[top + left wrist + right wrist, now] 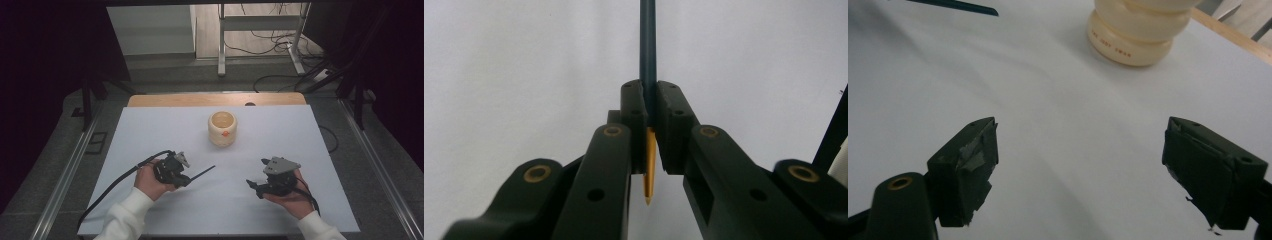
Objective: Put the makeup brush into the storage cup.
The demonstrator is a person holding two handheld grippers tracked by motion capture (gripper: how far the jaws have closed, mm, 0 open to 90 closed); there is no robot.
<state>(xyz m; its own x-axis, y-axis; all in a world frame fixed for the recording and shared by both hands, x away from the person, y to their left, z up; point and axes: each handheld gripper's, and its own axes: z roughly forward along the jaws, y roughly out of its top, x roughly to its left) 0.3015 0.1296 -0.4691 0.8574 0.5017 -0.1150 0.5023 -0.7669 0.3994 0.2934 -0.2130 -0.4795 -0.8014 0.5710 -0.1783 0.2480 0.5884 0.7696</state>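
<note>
Left gripper (191, 176): jaws clamped on a dark pen (647, 45) with a gold tip, held low over the white bench (150, 135), shaft pointing toward the middle. Right gripper (256, 176): jaws wide apart, nothing between them. Cream cup (222, 128): upright, farther back, apart from both.

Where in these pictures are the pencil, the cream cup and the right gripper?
pencil (647, 45), left gripper view, on its dark shaft beyond the jaws.
cream cup (222, 131), high view, on its outer wall.
right gripper (1080, 165), right gripper view, midway between its open jaws.
</note>
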